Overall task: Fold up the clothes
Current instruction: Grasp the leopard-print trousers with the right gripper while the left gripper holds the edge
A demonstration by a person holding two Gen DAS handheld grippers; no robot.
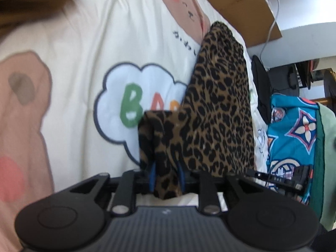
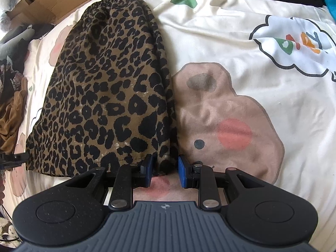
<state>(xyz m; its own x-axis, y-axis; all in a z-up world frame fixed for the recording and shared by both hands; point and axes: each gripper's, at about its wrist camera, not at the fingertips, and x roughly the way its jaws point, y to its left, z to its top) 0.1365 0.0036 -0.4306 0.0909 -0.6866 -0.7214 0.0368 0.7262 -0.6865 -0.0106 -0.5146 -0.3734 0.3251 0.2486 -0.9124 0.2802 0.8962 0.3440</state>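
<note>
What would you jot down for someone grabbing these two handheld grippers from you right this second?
Left gripper: shut on a bunched corner of the leopard-print garment, lifted off the bedsheet.
Right gripper: at the garment's hem corner, pads either side of the cloth with a gap showing; I cannot tell if it grips.
The garment lies mostly flat on the cartoon bear bedsheet, elastic waistband at the far end.
Done: it looks folded in half lengthwise.
Left: probably carry the hem end over to the waistband, then smooth. Other clothes wait at the bed's edge.
</note>
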